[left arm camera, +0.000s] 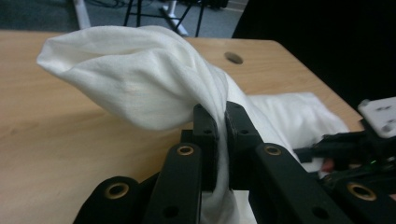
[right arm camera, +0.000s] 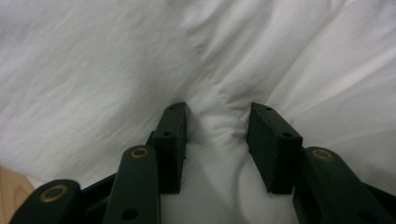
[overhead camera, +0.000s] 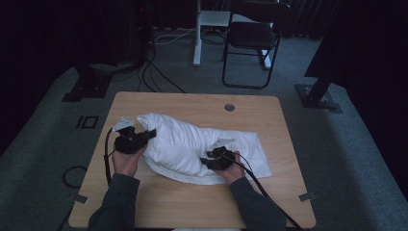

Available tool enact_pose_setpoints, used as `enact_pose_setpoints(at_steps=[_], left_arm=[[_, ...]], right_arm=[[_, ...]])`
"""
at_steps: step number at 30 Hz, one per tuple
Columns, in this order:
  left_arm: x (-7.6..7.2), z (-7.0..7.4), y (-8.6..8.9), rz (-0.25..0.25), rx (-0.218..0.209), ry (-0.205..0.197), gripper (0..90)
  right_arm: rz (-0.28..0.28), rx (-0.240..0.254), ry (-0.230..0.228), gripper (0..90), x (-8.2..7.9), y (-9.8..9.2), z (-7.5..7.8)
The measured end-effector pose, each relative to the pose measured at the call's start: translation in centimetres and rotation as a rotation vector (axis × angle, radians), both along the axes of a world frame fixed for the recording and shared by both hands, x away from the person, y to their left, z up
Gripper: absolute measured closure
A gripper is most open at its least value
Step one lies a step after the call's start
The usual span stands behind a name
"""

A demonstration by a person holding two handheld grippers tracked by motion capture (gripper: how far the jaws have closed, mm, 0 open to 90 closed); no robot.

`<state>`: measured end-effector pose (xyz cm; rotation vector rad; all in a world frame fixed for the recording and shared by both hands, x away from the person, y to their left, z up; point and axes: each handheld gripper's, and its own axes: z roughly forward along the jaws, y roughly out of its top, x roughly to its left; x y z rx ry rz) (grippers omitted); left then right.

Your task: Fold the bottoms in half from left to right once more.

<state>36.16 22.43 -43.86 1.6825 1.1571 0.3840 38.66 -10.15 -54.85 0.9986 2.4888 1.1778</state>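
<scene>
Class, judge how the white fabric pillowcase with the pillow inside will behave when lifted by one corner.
Probably floppy: the white fabric pillowcase drapes in soft folds from the shut left gripper. Likely light, since a pinch holds its corner up. It bunches between the right gripper pads, so it may sag.

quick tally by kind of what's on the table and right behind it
white pillow in its cover: 1
handheld grippers: 2, the left gripper shut on the cover's fabric, the right gripper pressed into the pillow
wooden table: 1
black folding chair behind the table: 1
total: 5
</scene>
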Motion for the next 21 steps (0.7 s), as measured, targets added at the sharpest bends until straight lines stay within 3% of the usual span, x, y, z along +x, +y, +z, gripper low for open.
enact_pose_setpoints(at_steps=[3, 10, 15, 16, 18, 19, 21], left_arm=[[0.1, 0.7, -1.0, -0.022, -0.001, -0.021, 85.6], [0.5, 2.3, -2.9, -0.082, -0.035, -0.061, 85.6], [0.6, 3.0, -4.4, -0.118, -0.028, -0.084, 85.5], [0.6, 3.0, -4.5, -0.122, -0.029, -0.086, 85.5], [0.6, 3.1, -4.5, -0.126, -0.028, -0.088, 85.5], [0.6, 3.1, -4.5, -0.125, -0.023, -0.088, 85.6], [0.7, 3.1, -4.4, -0.123, -0.027, -0.084, 85.5]], right_arm=[[-0.002, -0.010, -0.012, 57.0, -0.1, 0.2, 0.0], [0.003, 0.027, -0.024, 57.3, 0.2, 1.6, -0.4], [0.086, 0.047, -0.026, 53.6, 0.7, 3.0, -0.1], [0.104, 0.050, -0.027, 49.5, 0.6, 2.7, 0.3], [0.111, 0.079, -0.081, 46.0, 0.1, 1.6, 1.2], [0.093, 0.103, -0.114, 45.7, -0.3, 0.9, 1.5], [0.032, 0.111, -0.126, 45.5, -0.5, -0.3, 1.8]])
